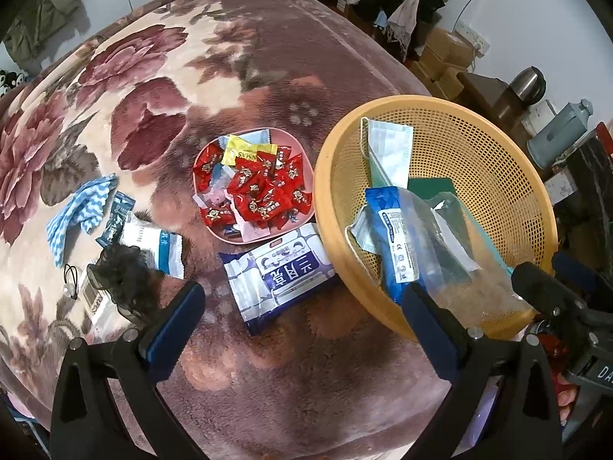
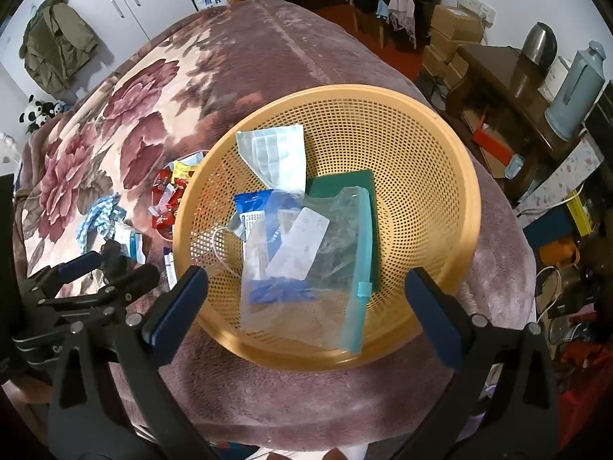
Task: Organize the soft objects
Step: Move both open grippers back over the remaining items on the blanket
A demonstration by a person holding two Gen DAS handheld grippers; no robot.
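An orange mesh basket [image 1: 494, 161] [image 2: 421, 145] sits on the flowered blanket and holds a face mask [image 1: 389, 149] [image 2: 276, 153], a blue packet [image 1: 392, 230], a green pad [image 2: 345, 182] and a clear zip bag [image 2: 306, 268]. On the blanket lie a blue-white wipes pack [image 1: 279, 272], a white mask packet [image 1: 153, 241], a blue chevron cloth [image 1: 82, 211], a black scrunchie [image 1: 122, 280] and a hair tie [image 1: 71, 287]. My left gripper [image 1: 306, 329] is open above the blanket near the wipes pack. My right gripper [image 2: 306, 310] is open over the basket's near rim.
A pink plate [image 1: 302, 153] of red candies sits beside the basket. The blanket [image 1: 268, 57] covers a bed. To the right stand a dark wooden table [image 2: 494, 73] with a kettle and thermos, and cardboard boxes [image 2: 452, 27]. A chair with clothes stands behind.
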